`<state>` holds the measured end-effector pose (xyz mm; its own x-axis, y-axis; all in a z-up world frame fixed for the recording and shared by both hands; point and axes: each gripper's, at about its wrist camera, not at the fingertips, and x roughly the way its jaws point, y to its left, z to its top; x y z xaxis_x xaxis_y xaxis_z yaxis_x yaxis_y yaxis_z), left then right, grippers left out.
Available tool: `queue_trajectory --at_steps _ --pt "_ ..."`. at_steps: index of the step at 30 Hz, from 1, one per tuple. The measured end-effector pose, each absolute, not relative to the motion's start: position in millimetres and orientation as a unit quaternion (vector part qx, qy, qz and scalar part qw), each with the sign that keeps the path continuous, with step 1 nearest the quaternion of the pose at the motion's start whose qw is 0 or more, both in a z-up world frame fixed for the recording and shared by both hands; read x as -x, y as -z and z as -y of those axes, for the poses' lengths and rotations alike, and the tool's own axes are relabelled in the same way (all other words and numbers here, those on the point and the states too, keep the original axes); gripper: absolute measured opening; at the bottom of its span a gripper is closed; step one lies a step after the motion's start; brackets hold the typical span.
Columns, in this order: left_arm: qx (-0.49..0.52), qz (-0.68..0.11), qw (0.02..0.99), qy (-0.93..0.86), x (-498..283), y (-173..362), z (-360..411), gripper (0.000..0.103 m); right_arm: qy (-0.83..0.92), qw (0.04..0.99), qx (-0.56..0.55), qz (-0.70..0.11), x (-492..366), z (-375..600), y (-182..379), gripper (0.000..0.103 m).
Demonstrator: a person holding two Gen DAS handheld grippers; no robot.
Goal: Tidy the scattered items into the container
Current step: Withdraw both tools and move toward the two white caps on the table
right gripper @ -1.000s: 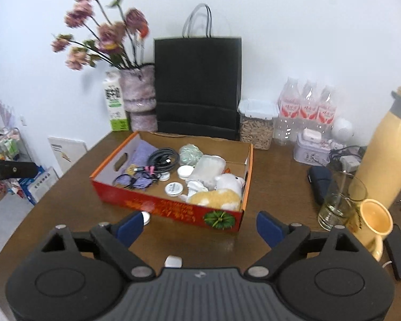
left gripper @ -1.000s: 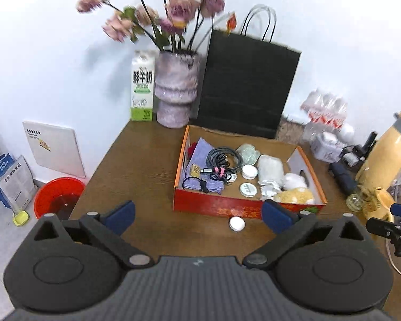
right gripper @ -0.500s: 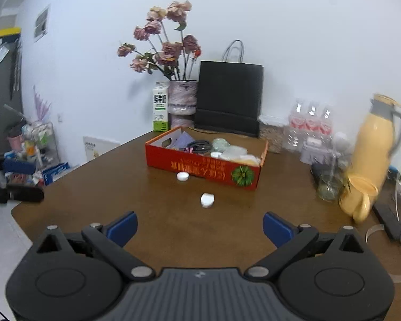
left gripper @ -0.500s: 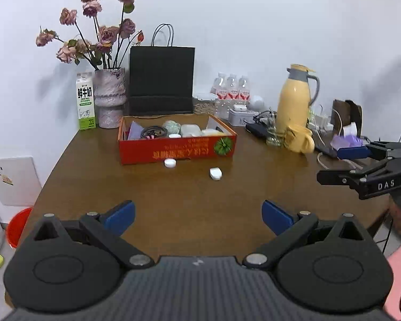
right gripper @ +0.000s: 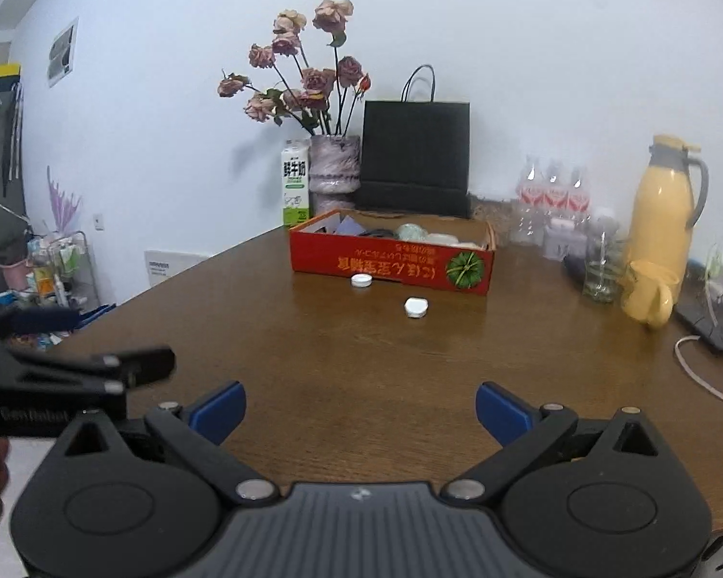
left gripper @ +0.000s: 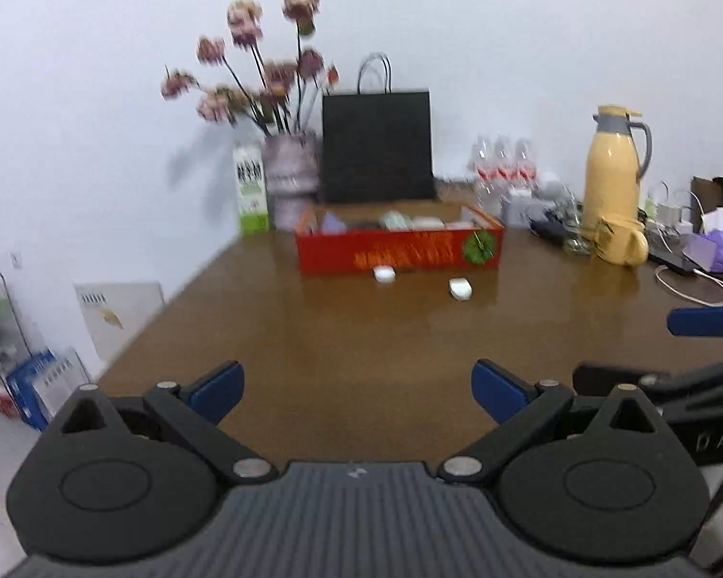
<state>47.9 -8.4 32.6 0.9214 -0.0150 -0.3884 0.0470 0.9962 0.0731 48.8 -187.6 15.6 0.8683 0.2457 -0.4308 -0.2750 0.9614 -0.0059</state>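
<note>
Since both claws sit back at the near edge of the bench (right gripper: 361, 347), they look staged for a fresh reach rather than mid-grasp. The left claw (left gripper: 356, 385) is released, its blue fingers (left gripper: 217, 387) spread wide with nothing between them; the right claw (right gripper: 359, 407) is equally released and empty. Each appears at the side of the other's view, so they hover side by side, near each other.

The red box (right gripper: 390, 265) stands well ahead, toward the far side of the bench, already holding a jumble of small things. Two items remain outside it: a white cap (right gripper: 361, 280) just beside the box's front wall, and a white case (right gripper: 416, 307) a little nearer the claws and to the right. Both lie well apart from either claw, roughly straight ahead. The case seems the easier first pick for the right claw, being closer and clear of the box.
</note>
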Motion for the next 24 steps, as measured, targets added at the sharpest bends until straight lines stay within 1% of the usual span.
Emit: queue_trajectory --at_steps 3,7,15,18,21,24 --pt "-0.037 -0.206 0.977 0.023 -50 -31 11 0.103 -0.123 0.968 0.017 -0.218 -49 193 -16 0.102" --pt "-0.031 -0.218 0.975 0.027 -54 -25 9 0.103 -0.113 0.965 -0.003 -0.236 -58 201 -12 0.102" --pt "-0.022 -0.253 0.967 0.029 -71 -9 -1 0.103 -0.107 0.961 -0.006 -0.254 -82 206 5 0.102" --pt "-0.031 -0.256 0.965 0.04 -96 -11 -6 0.103 -0.098 0.961 0.004 -0.26 -107 208 9 0.101" --pt "-0.019 -0.263 0.963 0.053 -129 -16 -12 0.103 -0.102 0.958 -0.003 -0.267 -142 211 9 0.096" --pt "-0.017 -0.262 0.963 0.06 -172 -18 -15 0.103 -0.105 0.956 -0.012 -0.274 -180 209 9 0.096"
